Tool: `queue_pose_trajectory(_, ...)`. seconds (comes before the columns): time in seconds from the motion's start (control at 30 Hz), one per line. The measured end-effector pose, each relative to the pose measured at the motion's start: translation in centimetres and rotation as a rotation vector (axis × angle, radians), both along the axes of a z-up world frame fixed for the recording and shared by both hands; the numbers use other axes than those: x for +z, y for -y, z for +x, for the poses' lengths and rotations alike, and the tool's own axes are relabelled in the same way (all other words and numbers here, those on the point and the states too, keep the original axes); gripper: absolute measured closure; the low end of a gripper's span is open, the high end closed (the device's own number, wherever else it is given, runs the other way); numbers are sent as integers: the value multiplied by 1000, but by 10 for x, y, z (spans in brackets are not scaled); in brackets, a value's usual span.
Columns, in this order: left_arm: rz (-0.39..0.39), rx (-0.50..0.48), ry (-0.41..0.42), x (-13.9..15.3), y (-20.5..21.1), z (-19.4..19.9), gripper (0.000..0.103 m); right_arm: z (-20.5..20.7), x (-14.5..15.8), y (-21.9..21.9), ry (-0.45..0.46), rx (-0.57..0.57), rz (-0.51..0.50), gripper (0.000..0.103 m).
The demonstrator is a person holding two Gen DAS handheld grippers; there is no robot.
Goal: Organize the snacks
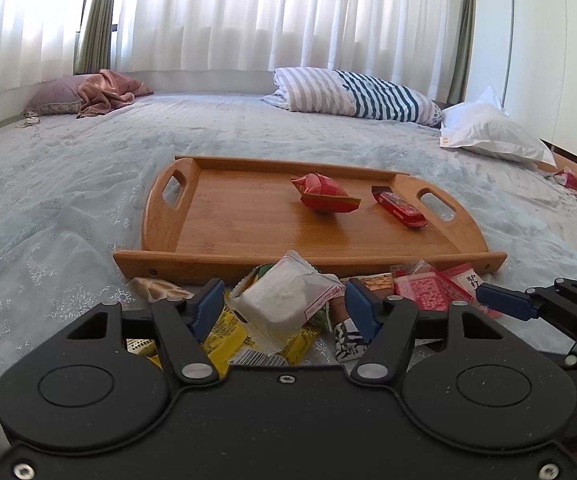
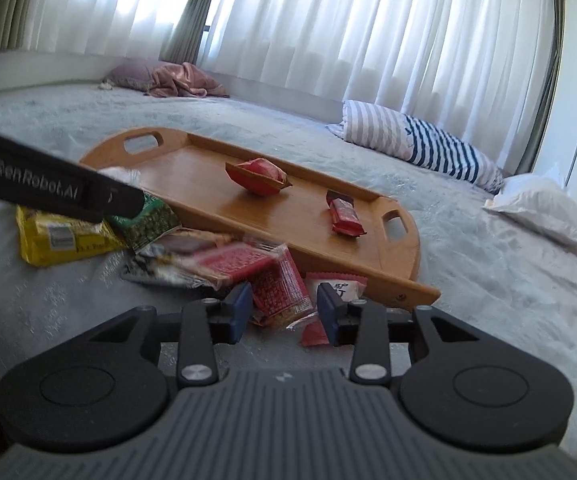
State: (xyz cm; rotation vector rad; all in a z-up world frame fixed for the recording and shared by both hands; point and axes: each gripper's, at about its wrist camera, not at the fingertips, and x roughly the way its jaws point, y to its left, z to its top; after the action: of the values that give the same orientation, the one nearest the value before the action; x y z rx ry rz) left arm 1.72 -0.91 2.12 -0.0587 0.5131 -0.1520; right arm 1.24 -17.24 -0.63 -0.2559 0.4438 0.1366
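Note:
A wooden tray (image 1: 160, 240) lies on the bed and holds a red pouch (image 1: 322, 194) and a red bar (image 1: 398, 204). In front of it is a pile of loose snacks. My left gripper (image 1: 284, 310) is shut on a white snack packet (image 1: 284, 300), which hangs above a yellow packet (image 1: 224, 336). In the right wrist view the left gripper's side (image 2: 48, 188) crosses the upper left. My right gripper (image 2: 284, 312) is open over red clear-wrapped packets (image 2: 280, 296) beside the tray (image 2: 408, 280), and its pads do not press them. Its finger (image 1: 504, 304) shows at the right of the left wrist view.
A green packet (image 2: 148, 220), a yellow packet (image 2: 60, 240) and a black-and-white one (image 2: 156, 272) lie left of the red ones. Farther back on the bed are a striped pillow (image 1: 352, 94), a white bag (image 1: 488, 132) and a pink blanket (image 1: 104, 92). Curtains hang behind.

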Motion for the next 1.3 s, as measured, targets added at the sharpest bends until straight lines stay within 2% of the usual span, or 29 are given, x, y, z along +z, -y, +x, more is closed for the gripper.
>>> queue_pose_trajectory(0.07,0,3,-4,-1,-1,0,39,3,-1,0,5,-8,-20,45)
queue_pose_trajectory(0.2,-7,10,-10,-1,-4,0,39,10,-1,-3,59,-60,-126,45)
queue_pose_trajectory(0.27,-8,11,-10,-1,-4,0,39,16,1,-1,64,-67,-132,45)
queue_pose_trajectory(0.47,-5,18,-7,0,-6,1,39,17,2,-11,30,32,-158,47)
queue_pose_trajectory(0.57,-6,25,-9,-1,-7,1,39,14,3,-12,5,59,-101,48)
queue_pose_trajectory(0.73,-1,29,-8,-1,-10,2,39,14,19,5,-26,15,41,48)
queue_pose_trajectory(0.9,-9,36,-11,-2,-12,4,39,27,30,28,-206,53,379,48)
queue_pose_trajectory(0.97,-14,40,-12,-2,-13,5,39,33,28,30,-249,51,464,48)
queue_pose_trajectory(1.1,-17,40,-6,-1,-14,5,39,43,22,24,-280,-6,520,48)
queue_pose_trajectory(1.3,-21,42,-2,-1,-14,4,39,48,21,12,-268,-52,498,46)
